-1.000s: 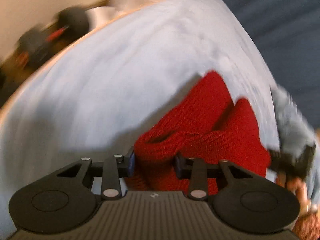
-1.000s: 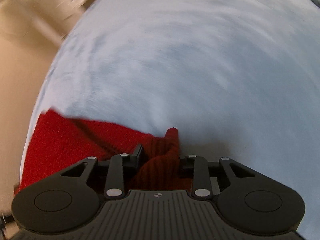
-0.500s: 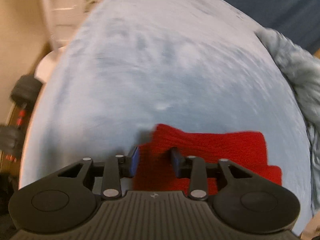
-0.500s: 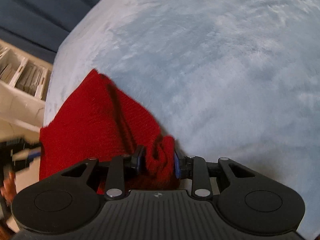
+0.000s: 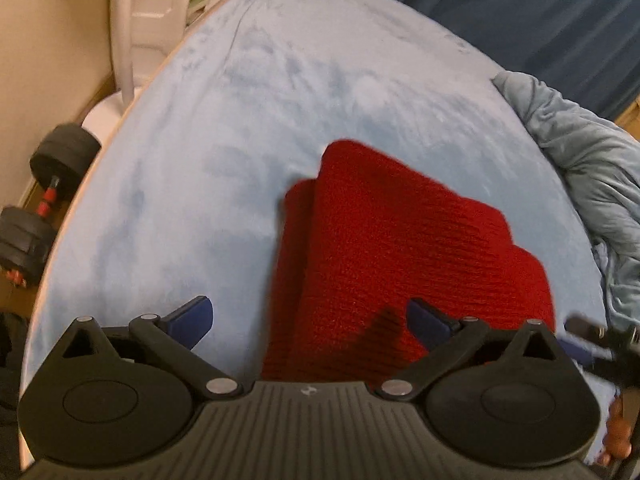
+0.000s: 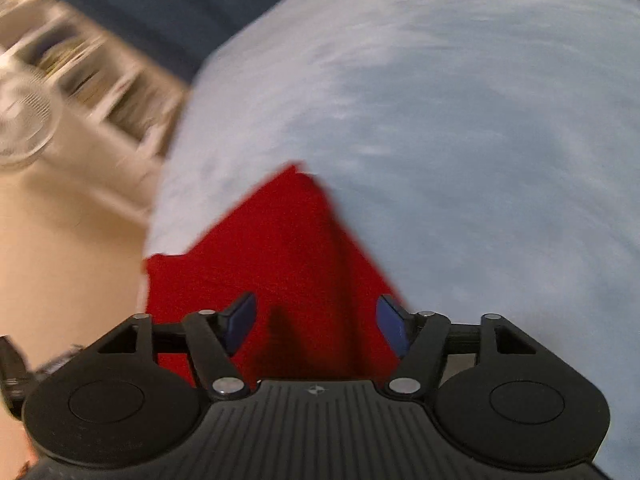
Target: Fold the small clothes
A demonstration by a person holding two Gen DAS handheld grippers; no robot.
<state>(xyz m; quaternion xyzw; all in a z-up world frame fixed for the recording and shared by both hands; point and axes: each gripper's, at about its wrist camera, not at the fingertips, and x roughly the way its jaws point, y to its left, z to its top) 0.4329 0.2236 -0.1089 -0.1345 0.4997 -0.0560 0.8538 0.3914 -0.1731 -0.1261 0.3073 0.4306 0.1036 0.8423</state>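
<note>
Both tongs (image 5: 310, 322) (image 6: 316, 322) wide apart above red knit (image 5: 392, 240).

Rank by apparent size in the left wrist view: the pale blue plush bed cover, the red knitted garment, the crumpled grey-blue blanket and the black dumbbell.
1. Pale blue plush bed cover.
2. Red knitted garment, though nearness to the camera enlarges it.
3. Crumpled grey-blue blanket, cut off by the frame edge.
4. Black dumbbell.
</note>
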